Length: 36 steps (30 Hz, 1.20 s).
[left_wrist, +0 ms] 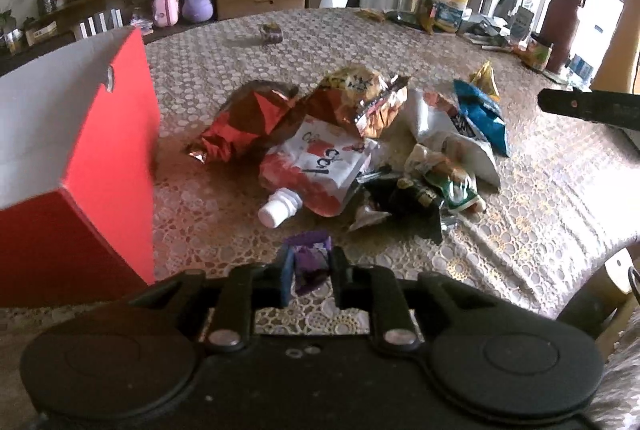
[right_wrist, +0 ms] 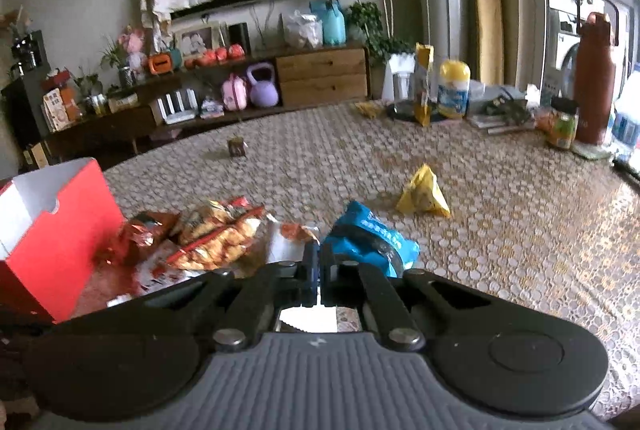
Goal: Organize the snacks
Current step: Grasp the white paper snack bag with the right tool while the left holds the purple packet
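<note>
- Purple wrapper [left_wrist: 310, 264], small and crinkled foil, sits clamped between the pads of the left gripper [left_wrist: 310, 270], low over the table [left_wrist: 540, 198] and just in front of the snack pile.
- Slip risk: the grip catches only a thin fold of glossy film; a quick swing toward the red box [left_wrist: 108, 134] is likely to let it slide free.
- Right gripper [right_wrist: 319, 264] has its jaws together; whether an edge of the blue packet [right_wrist: 372, 238] is pinched between them cannot be told.
- Drag risk: if the blue packet is caught, lifting it may pull the white packet [left_wrist: 432, 114] lying against it off the pile.
- Pile contents: crumpled metallic red bag [left_wrist: 240, 126], orange printed bag [left_wrist: 360, 90], soft spouted pouch [left_wrist: 316, 166] with a rigid white cap [left_wrist: 278, 208].
- Red box is open-topped stiff card with a white interior, standing left of the pile.
- Table carries a lace-patterned cloth; its open weave may snag packet corners.
</note>
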Motion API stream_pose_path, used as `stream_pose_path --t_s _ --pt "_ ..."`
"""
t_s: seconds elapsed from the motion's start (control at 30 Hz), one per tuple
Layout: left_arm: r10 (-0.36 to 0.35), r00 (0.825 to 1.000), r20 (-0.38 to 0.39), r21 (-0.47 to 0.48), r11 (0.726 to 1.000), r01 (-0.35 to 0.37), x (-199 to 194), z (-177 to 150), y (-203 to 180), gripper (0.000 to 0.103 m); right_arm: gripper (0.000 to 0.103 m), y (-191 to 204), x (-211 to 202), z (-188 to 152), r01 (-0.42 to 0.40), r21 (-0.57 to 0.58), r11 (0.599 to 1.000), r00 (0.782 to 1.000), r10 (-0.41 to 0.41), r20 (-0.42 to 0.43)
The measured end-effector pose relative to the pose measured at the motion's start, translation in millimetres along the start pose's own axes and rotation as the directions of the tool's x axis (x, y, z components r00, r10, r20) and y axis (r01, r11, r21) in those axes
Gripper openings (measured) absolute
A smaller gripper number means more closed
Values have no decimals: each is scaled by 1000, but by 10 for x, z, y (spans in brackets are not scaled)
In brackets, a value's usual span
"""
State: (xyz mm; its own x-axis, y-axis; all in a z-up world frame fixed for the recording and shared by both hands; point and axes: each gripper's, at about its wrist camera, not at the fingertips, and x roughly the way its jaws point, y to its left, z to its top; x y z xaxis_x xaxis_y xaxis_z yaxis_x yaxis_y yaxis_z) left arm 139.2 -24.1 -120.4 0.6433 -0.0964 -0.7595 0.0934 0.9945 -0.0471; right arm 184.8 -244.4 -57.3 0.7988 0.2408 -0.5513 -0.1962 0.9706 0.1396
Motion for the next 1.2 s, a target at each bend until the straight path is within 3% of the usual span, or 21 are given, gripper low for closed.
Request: stream_pose_path --t_s 0.3,0.4,0.43,0.5,0.53,0.57,0.73,0.93,1.2 --pt "-11 999 30 -12 1000 12 -215 -5 46 16 2 59 -101 -53 -49 -94 994 998 45 -43" --pt "-13 999 31 -13 1000 13 -234 -7 59 16 6 95 -82 -118 -70 -112 991 996 63 -66" --pt "-12 999 31 -14 1000 12 -237 -10 61 16 11 103 -71 -131 -75 -111 991 995 68 -70" --pt "-10 999 31 -16 1000 10 -233 -6 70 16 35 132 -46 -162 -67 -123 990 996 59 -60" --pt "-8 1000 30 -17 1000 9 -229 -6 76 16 63 150 -37 -174 -50 -133 990 998 45 -46" --pt "-8 1000 28 -18 1000 8 -223 -3 84 17 81 176 -31 -191 -34 -150 988 999 31 -21" --pt "0 1000 19 -24 1000 1 -186 -8 108 17 81 292 167 -245 -5 -261 965 1000 -3 -31" --pt "6 1000 8 -22 1000 -6 -136 -8 130 17 79 281 489 -302 8 -263 965 997 -28 -75" --pt "10 1000 -6 -21 1000 -10 -84 -10 143 17 48 232 731 -303 9 -213 977 992 -35 -118"
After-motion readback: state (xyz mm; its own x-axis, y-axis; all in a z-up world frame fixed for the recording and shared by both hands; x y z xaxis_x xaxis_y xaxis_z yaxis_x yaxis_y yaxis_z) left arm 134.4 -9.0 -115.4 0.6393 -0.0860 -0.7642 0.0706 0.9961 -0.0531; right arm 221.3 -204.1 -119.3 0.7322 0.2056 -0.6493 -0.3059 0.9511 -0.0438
